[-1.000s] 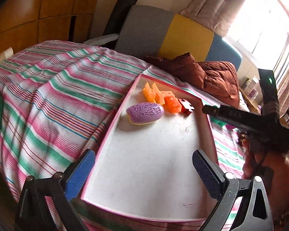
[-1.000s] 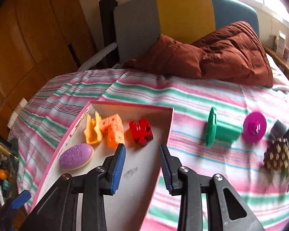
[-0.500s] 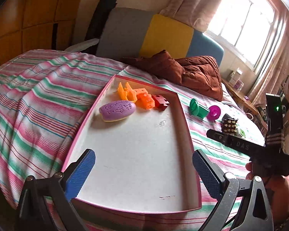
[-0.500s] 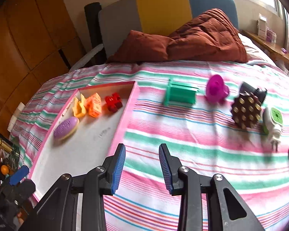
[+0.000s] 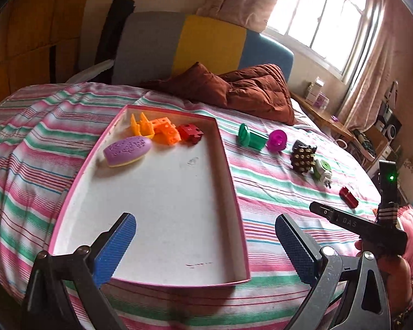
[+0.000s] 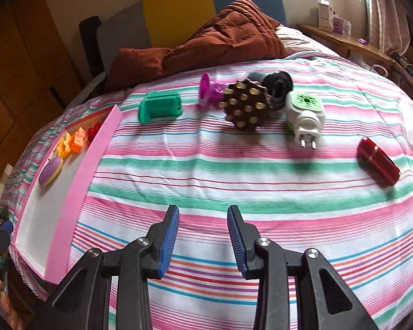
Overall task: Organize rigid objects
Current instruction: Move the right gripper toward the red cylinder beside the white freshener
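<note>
A pink tray (image 5: 229, 165) with a white floor lies on the striped bed. At its far end sit a purple oval (image 5: 128, 151), a yellow piece (image 5: 141, 126), an orange block (image 5: 166, 132) and a red puzzle piece (image 5: 190, 133). My left gripper (image 5: 205, 233) hangs wide open over the tray's near end, holding nothing. My right gripper (image 6: 203, 217) is open by a narrow gap over bare bedspread, right of the tray wall (image 6: 77, 181). Beyond it lie a green spool (image 6: 159, 108), magenta disc (image 6: 210, 92), brown studded piece (image 6: 245, 106), black ring (image 6: 279, 85), white plug (image 6: 305, 114) and red cylinder (image 6: 378, 162).
A brown quilt (image 5: 250, 88) is bunched at the head of the bed before a grey, yellow and blue headboard (image 5: 206, 44). A wooden shelf (image 6: 344, 38) with small boxes runs under the window. A hand with the right tool's black body (image 5: 358, 225) shows at the right.
The right gripper has swept rightward from above the tray to over the bedspread, facing the loose objects. The left gripper has shifted and rolled, bringing those objects into its view; both jaws kept their widths.
</note>
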`<state>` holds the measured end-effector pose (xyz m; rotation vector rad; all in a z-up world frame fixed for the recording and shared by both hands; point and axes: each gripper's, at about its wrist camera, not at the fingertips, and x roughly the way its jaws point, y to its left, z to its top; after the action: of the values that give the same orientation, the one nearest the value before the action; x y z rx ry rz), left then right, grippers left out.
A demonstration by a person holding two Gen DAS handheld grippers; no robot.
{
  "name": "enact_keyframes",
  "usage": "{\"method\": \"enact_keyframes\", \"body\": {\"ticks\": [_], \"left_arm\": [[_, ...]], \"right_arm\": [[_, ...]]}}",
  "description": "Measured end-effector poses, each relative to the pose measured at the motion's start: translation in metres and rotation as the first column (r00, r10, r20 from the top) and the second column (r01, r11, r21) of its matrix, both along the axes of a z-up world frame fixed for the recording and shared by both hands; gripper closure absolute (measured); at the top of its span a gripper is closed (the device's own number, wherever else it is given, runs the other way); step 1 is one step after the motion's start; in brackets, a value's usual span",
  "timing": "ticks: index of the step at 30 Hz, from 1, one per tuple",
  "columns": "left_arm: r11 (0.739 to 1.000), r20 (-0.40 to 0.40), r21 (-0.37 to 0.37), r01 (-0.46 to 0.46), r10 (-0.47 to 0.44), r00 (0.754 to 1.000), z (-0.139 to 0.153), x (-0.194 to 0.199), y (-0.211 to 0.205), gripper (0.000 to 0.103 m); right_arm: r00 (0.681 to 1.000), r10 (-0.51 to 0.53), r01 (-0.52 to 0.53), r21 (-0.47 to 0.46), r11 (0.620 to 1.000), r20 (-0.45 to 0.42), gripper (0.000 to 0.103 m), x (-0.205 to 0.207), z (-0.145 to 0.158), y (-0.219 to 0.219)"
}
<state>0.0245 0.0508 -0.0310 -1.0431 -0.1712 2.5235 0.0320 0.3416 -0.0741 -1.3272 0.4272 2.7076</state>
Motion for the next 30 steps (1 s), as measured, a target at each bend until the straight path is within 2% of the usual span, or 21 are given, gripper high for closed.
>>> {"method": "enact_keyframes", "body": {"ticks": [6, 14, 17, 23, 27, 30], "left_arm": [[0.999, 0.004, -0.015, 0.048, -0.048, 0.999, 0.001, 0.007, 0.018, 0.001], [0.995, -0.010, -0.033, 0.089, -0.090, 0.996, 0.005, 0.016, 0.034, 0.001], [0.995, -0.008, -0.035, 0.095, -0.095, 0.995, 0.005, 0.017, 0.038, 0.001], [0.994, -0.014, -0.056, 0.089, -0.090, 0.996, 0.006, 0.019, 0.037, 0.001], [0.996, -0.007, -0.056, 0.067, -0.068, 0.998, 0.005, 0.016, 0.031, 0.001], [0.997, 0.000, -0.054, 0.055, -0.055, 0.998, 0.004, 0.013, 0.028, 0.001]], "right_arm": [[0.995, -0.101, 0.101, 0.000, 0.995, 0.008, 0.067, 0.024, -0.007, 0.044], [0.974, -0.224, 0.225, 0.015, 0.974, -0.043, 0.066, 0.037, 0.002, 0.092], [0.970, -0.236, 0.235, -0.012, 0.972, -0.061, 0.065, 0.023, 0.008, 0.103], [0.968, -0.236, 0.238, 0.016, 0.971, -0.089, 0.063, -0.033, 0.028, 0.108], [0.975, -0.209, 0.218, 0.144, 0.965, -0.078, 0.063, -0.064, 0.033, 0.096], [0.984, -0.174, 0.175, 0.225, 0.959, -0.022, 0.063, -0.082, 0.022, 0.088]]}}
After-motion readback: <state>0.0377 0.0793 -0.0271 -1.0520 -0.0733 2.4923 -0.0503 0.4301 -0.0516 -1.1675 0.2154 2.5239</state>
